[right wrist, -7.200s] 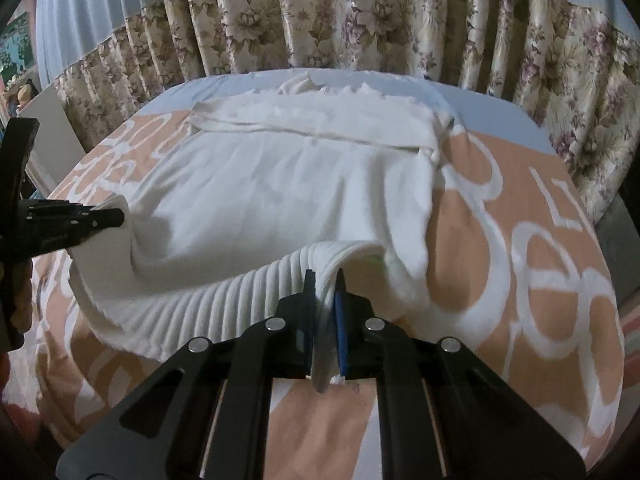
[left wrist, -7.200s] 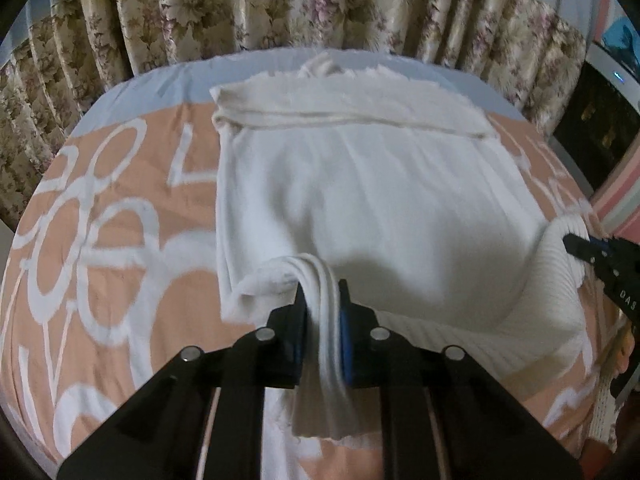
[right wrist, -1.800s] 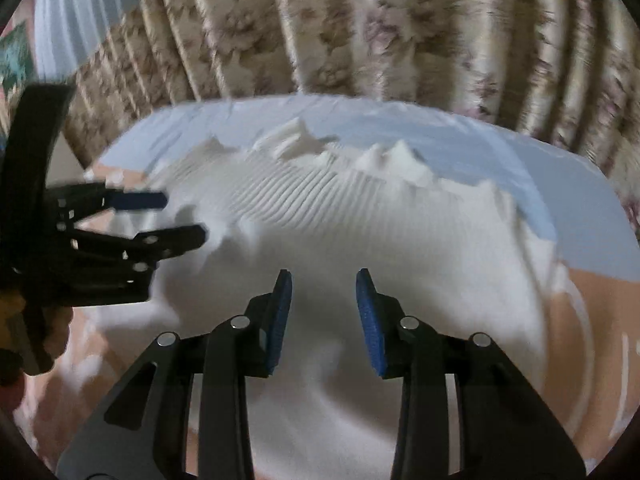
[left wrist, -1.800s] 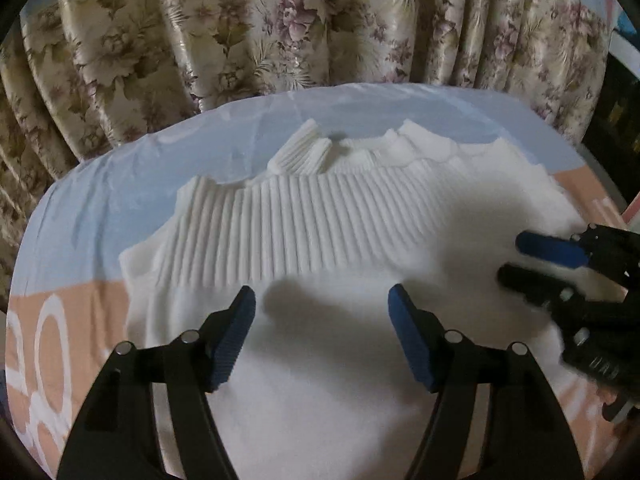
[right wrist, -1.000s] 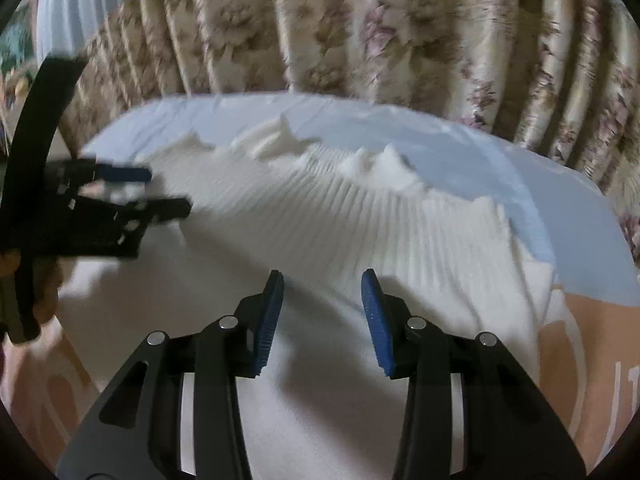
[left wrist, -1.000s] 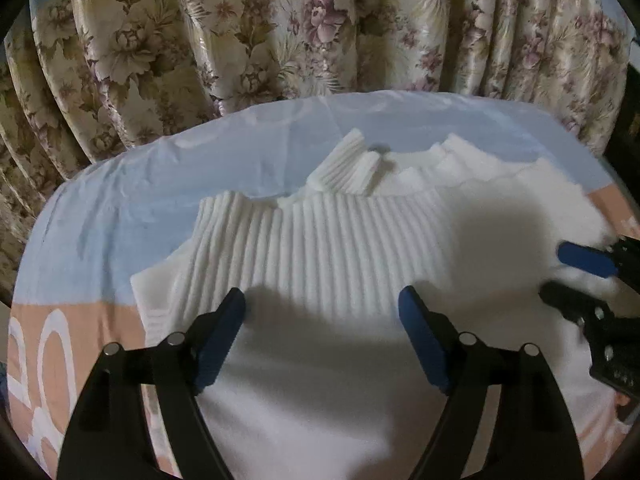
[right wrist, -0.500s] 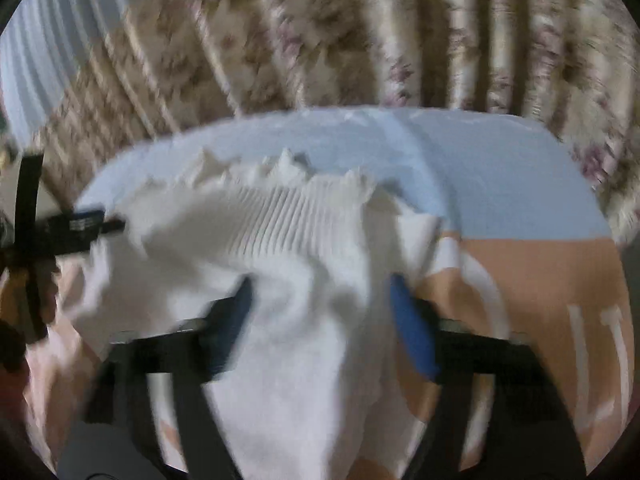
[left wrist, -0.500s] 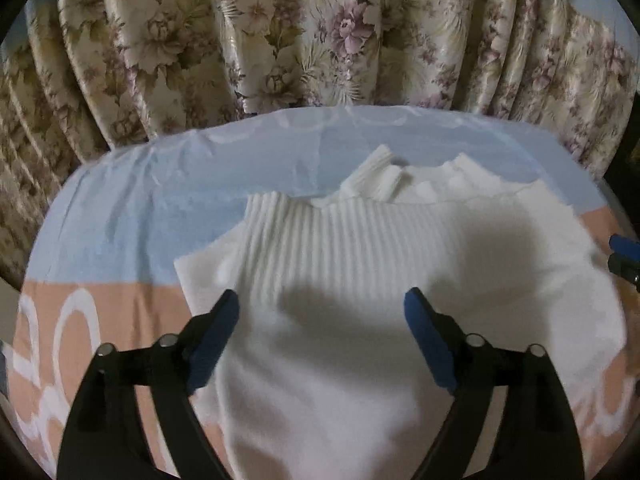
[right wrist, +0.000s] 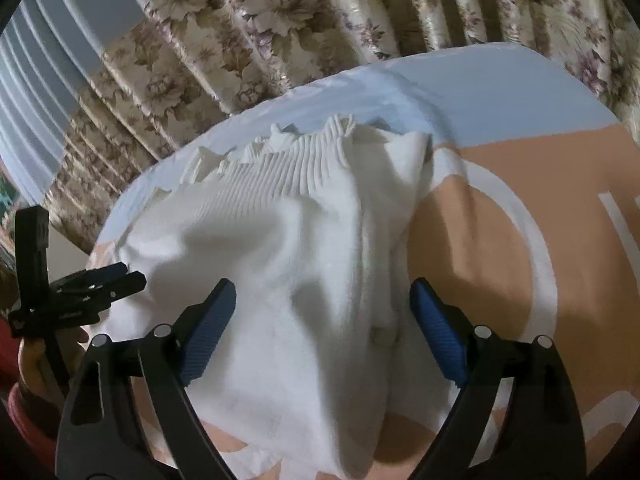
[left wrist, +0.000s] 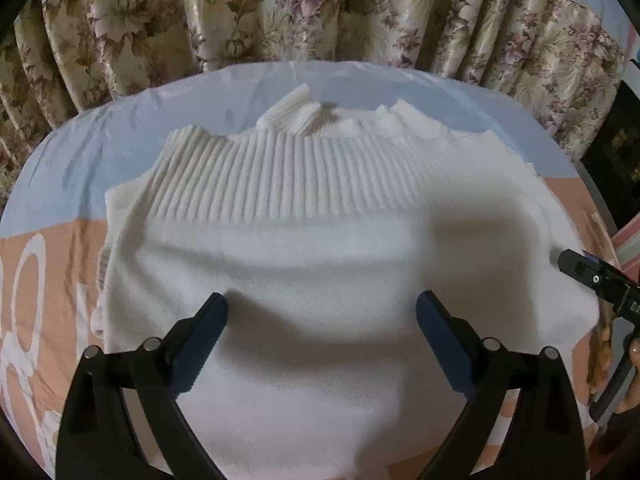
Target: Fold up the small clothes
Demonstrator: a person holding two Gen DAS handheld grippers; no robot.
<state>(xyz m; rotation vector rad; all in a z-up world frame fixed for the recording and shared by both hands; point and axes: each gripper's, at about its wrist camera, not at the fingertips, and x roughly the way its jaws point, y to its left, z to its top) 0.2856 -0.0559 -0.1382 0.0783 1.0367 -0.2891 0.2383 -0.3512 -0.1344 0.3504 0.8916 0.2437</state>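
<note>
A white knit sweater (left wrist: 320, 248) lies folded on the bed, its ribbed hem band (left wrist: 280, 176) laid over the far end. My left gripper (left wrist: 322, 304) is open and empty, hovering over the near half of the sweater. My right gripper (right wrist: 322, 292) is open and empty over the sweater's right side (right wrist: 304, 264), where the cloth lies in loose folds. The right gripper also shows at the right edge of the left wrist view (left wrist: 580, 268). The left gripper shows at the left edge of the right wrist view (right wrist: 120, 276).
The bedsheet (left wrist: 40, 264) is peach with white shapes, pale blue at the far end (left wrist: 120, 120). Flowered curtains (left wrist: 320, 12) hang just behind the bed. A dark cabinet (left wrist: 624, 148) stands at the right.
Both grippers let go of the hem after carrying it over to the far end. They have drawn back toward me. The right gripper has opened wider and swung to the sweater's right side.
</note>
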